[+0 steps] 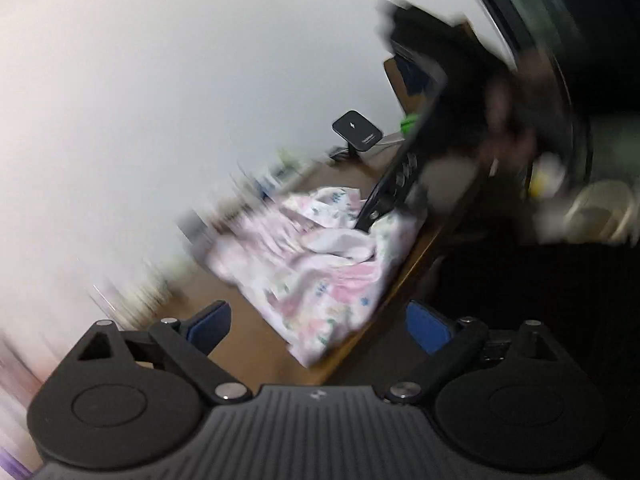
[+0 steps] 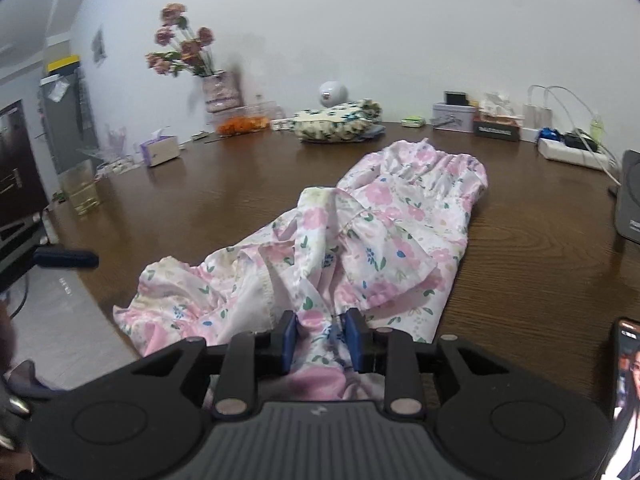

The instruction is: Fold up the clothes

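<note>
The floral garment (image 2: 360,240) lies crumpled on the brown worktop (image 2: 200,200), spreading from the near edge toward 1 o'clock in the right wrist view. The right hand-held gripper (image 2: 322,338) pinches a bunched fold of it between its blue pads (image 2: 289,340) at 6 o'clock. The left hand-held gripper (image 1: 318,326) stands spread wide with nothing between its pads, off the worktop's edge; in its blurred, tilted view the garment sits at centre. A folded patterned cloth (image 2: 338,120) rests at 12 o'clock by the wall.
</note>
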`<state>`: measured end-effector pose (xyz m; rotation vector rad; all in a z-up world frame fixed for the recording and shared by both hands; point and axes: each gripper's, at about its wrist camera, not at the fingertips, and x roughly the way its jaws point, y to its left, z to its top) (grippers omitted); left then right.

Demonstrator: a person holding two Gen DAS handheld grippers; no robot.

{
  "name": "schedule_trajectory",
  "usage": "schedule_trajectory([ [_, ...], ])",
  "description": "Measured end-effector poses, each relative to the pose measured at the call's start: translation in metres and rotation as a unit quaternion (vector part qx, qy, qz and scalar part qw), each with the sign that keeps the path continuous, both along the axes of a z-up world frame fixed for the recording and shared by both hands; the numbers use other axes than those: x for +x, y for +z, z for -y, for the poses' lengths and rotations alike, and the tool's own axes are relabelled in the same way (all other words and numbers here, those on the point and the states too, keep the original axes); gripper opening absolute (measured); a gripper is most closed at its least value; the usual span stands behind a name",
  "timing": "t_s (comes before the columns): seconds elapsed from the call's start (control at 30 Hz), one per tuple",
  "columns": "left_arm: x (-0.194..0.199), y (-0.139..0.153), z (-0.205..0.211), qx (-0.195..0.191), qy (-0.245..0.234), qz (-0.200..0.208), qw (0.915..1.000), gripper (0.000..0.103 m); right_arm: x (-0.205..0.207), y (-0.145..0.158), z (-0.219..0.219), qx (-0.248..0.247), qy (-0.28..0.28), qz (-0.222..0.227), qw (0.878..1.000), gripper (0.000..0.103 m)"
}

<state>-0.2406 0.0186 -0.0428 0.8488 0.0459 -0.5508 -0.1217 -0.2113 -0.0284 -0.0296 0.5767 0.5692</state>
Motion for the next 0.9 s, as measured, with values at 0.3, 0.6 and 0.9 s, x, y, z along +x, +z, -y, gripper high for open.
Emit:
schedule_trajectory([
  [0.3,0.014,-0.024,0.012,0.069,-0.091,0.051,0.9922,0.058,-0.021,-0.002,0.000,0.016,0.040,0.003,0.999,0.028],
  [0.6,0.050,0.019,0.012,0.042,-0.106,-0.113,0.9871,0.021,-0.075,0.028,0.003,-0.050,0.082,0.093,0.991,0.076],
  [0.9,0.071,0.050,-0.004,0.002,-0.125,-0.217,0.9681,0.018,-0.096,-0.003,-0.031,-0.262,0.228,0.244,0.905,0.065],
])
